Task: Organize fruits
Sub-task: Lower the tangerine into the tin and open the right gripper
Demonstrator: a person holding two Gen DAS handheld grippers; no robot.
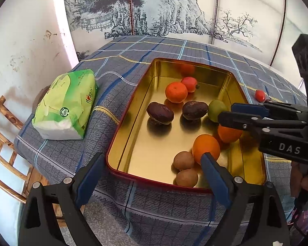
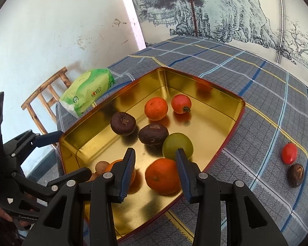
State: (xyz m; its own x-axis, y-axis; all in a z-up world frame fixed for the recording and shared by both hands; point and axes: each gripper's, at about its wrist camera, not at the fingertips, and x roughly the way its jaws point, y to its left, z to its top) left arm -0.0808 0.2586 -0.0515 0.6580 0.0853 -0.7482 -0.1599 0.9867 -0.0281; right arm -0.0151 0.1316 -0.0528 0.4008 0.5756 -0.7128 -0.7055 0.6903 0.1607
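Note:
A gold tin with a red rim [image 1: 133,106] [image 2: 234,110] sits on the checked tablecloth. It holds oranges [image 1: 176,92] [image 2: 163,176], two dark brown fruits [image 1: 160,113] [image 2: 153,134], a green fruit [image 2: 177,145], a red fruit [image 2: 181,104] and two small brown ones [image 1: 183,160]. My right gripper [image 2: 156,157] is open and empty above the tin, over an orange; it shows in the left wrist view [image 1: 225,112]. My left gripper [image 1: 152,164] is open and empty over the tin's near rim. A red tomato [image 2: 289,153] [image 1: 260,95] and a dark fruit [image 2: 295,175] lie on the cloth outside the tin.
A green tissue pack [image 1: 65,104] [image 2: 88,91] lies on the table left of the tin. A wooden chair [image 1: 4,143] [image 2: 45,94] stands beside the table's left edge. A painted screen [image 1: 164,6] stands behind the table.

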